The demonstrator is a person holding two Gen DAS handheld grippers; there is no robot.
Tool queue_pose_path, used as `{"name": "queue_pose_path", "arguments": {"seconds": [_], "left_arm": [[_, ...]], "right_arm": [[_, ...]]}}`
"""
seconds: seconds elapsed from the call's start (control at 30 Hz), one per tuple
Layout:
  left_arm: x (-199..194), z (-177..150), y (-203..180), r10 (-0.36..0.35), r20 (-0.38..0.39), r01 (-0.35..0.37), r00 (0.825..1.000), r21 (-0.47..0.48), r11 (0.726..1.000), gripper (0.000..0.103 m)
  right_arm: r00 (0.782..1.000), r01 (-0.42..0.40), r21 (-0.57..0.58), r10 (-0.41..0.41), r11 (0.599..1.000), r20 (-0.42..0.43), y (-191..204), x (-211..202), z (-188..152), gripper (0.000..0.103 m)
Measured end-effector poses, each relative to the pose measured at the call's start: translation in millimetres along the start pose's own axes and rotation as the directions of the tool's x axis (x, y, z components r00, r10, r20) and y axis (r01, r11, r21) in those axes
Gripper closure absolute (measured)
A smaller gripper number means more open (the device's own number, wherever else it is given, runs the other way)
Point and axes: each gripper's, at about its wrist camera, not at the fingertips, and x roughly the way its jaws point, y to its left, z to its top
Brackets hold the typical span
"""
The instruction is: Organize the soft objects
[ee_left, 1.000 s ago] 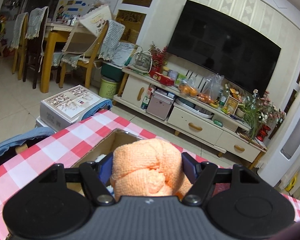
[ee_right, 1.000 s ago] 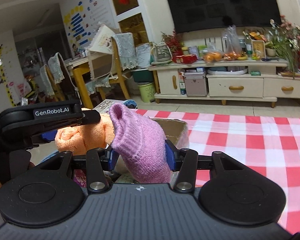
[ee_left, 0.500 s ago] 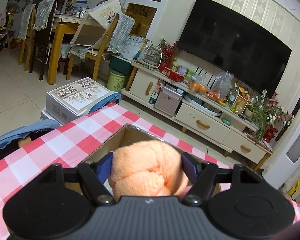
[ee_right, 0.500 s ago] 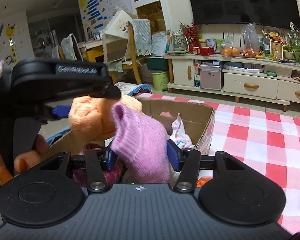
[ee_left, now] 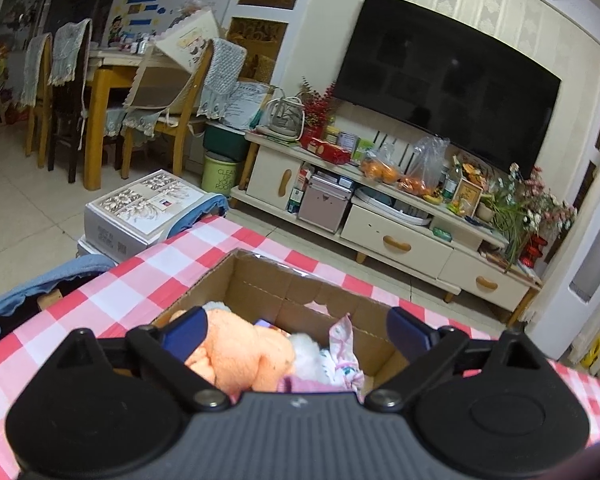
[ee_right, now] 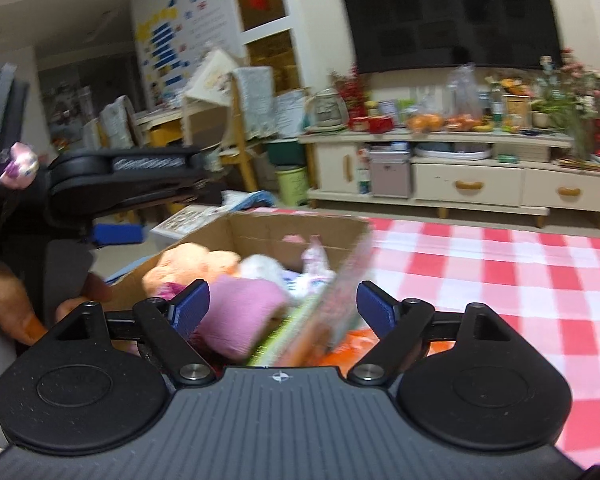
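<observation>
From the left wrist camera, the left gripper point(ee_left: 296, 330) has its jaws spread wide and holds nothing. It hangs just above the open cardboard box point(ee_left: 260, 286). The orange towel point(ee_left: 244, 354) lies inside the box, near the left blue pad point(ee_left: 186, 330) but free of it. Beside the towel are a white fluffy piece point(ee_left: 306, 354) and a patterned cloth point(ee_left: 342, 346). The far wall of the box stands upright and its rim is below the fingertips. The box sits on a table with a red and white checkered cloth point(ee_left: 140, 280), and the cloth shows on the left side and behind the box. Beyond the table edge I see a tiled floor, a white carton point(ee_left: 140, 212), a TV cabinet point(ee_left: 400, 236) with a dark television point(ee_left: 444, 88) above it, and wooden chairs point(ee_left: 168, 92) on the left.

From the right wrist camera, which is blurred, the right gripper point(ee_right: 282, 306) is also open wide. The pink knitted sock point(ee_right: 240, 316) lies between its pads, in the near part of the box point(ee_right: 284, 226), close to the left pad; whether it touches I cannot tell. The orange towel point(ee_right: 188, 268) is further in. The right wall of the box runs between the two pads. The left gripper point(ee_right: 118, 234) is at the left, over the box side. To the right the checkered cloth point(ee_right: 500, 272) is wide and bare.
</observation>
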Motion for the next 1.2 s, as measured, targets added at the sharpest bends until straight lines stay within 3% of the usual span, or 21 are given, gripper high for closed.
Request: {"name": "queue_pose_path", "arguments": {"seconds": [0.23,0.5,0.87,1.2], "left_arm": [[-20.3,-11.7,-21.2,0.019,0.021,-0.021,1.000,0.112,0.993,0.001],[-49.6,-30.1,-40.2,0.020,0.022,-0.024,1.000,0.230,0.973,0.001],[-93.9,-55.8,-37.1,0.004,-0.039,0.007,0.999,0.258,0.966,0.001],[-138.3,-63.4,-25.3,0.012,-0.011,-0.008,1.000,0.240,0.971,0.001]], "right_arm": [[0.988,0.152,0.095,-0.152,0.984,-0.005,-29.7,-20.2,-3.4,0.000],[0.977,0.214,0.177,-0.212,0.961,-0.028,-46.6,-42.6,-11.2,0.000],[0.978,0.210,0.172,-0.204,0.963,-0.049,-31.8,-76.6,-16.5,0.000],[0.982,0.189,0.132,-0.185,0.973,-0.041,-4.8,-115.0,-20.9,0.000]]}}
